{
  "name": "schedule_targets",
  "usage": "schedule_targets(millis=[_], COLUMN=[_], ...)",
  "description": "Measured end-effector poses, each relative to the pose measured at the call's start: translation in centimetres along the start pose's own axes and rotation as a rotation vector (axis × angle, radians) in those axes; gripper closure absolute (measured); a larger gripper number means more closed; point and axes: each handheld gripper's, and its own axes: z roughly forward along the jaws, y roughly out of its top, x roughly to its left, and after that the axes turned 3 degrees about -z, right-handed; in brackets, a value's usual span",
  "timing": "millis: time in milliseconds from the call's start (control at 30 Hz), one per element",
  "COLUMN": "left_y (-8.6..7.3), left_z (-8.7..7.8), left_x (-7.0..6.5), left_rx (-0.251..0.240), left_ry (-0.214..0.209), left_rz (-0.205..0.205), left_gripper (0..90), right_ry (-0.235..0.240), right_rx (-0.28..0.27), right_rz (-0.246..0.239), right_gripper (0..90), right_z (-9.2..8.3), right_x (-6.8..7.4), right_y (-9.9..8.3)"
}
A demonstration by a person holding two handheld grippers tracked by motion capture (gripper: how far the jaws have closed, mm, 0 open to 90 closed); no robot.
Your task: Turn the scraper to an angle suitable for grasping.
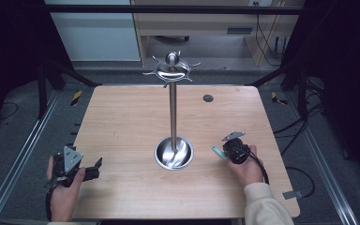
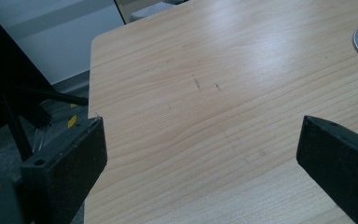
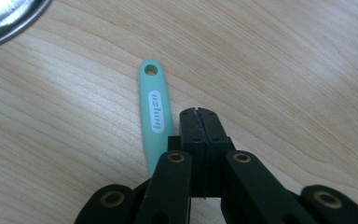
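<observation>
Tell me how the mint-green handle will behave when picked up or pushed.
The mint-green handle looks like smooth moulded plastic, so it is probably stiff, light and slightly slippery. It lies flat on the table, so a push should slide it, not roll it. Its other end is hidden beneath the right tongs, so its balance is uncertain.

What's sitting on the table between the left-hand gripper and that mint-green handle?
Between the left gripper and the mint-green handle stands the metal stand's round base, with bare tabletop on either side. The high view shows it.

Wooden table point(image 1: 122, 122) bearing steel stand point(image 1: 173, 152), mint handle point(image 3: 154, 112).
</observation>
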Motion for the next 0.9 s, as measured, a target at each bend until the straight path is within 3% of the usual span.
schedule_targets(millis=[333, 400, 433, 467, 600, 733, 767, 900], left_y=[-0.1, -0.1, -0.1, 0.0, 0.0, 0.1, 0.1, 0.1], left_z=[0.1, 0.1, 0.1, 0.2, 0.3, 0.4, 0.4, 0.5], left_x=[0.0, 0.0, 0.0, -0.1, -0.4, -0.6, -0.6, -0.6], left_rx=[0.011, 0.015, 0.015, 0.016, 0.026, 0.025, 0.028, 0.031], left_ry=[0.004, 0.003, 0.003, 0.000, -0.005, -0.004, -0.005, -0.006], left_rz=[-0.003, -0.001, -0.001, 0.003, 0.023, 0.032, 0.036, 0.039], left_gripper=[1.4, 1.4, 1.4, 1.4, 1.4, 1.4, 1.4, 1.4], right_ry=[0.047, 0.093, 0.093, 0.125, 0.166, 0.171, 0.171, 0.176], right_rx=[0.018, 0.015, 0.015, 0.015, 0.016, -0.004, -0.028, -0.011], right_rz=[-0.004, -0.035, -0.035, -0.068, -0.129, -0.125, -0.136, -0.180], right_gripper=[90.0, 90.0, 90.0, 90.0, 90.0, 90.0, 90.0, 90.0], right_z=[0.4, 0.0, 0.0, -0.3, -0.8, -1.3, -1.9, -2.8], right_x=[0.4, 1.2, 1.2, 1.9, 3.0, 3.1, 3.1, 3.4], right_y=[0.0, -0.2, -0.2, -0.4, -0.5, -0.4, 0.0, 0.7])
